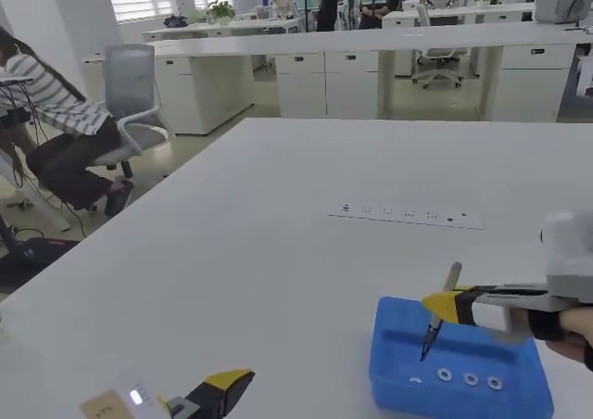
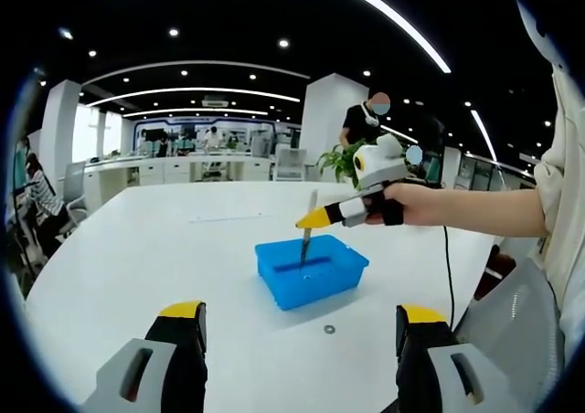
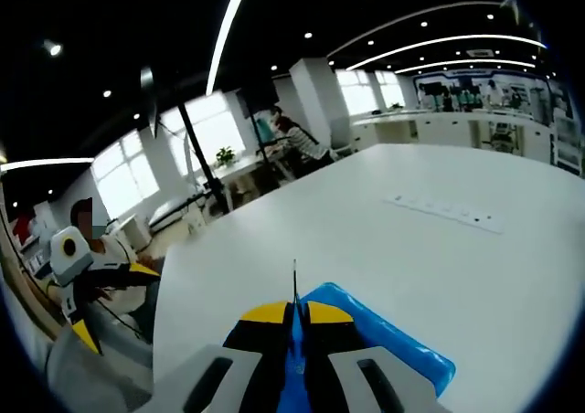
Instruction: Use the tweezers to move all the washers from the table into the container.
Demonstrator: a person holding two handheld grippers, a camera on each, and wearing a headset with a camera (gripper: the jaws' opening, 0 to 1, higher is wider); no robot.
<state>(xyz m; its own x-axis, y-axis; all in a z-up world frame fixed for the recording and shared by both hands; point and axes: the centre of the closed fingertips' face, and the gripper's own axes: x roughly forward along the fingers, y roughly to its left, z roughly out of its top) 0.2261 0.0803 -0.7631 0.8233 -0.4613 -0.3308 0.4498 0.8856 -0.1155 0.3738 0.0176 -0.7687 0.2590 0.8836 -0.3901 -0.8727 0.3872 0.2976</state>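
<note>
now right fingers clamp tweezers, tips within container rim, left fingers spread, empty

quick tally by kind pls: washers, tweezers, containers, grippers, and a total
washers: 4 clear ones, 3 in the container, 1 on the table
tweezers: 1
container: 1
grippers: 2, left gripper and right gripper
total: 8
</note>
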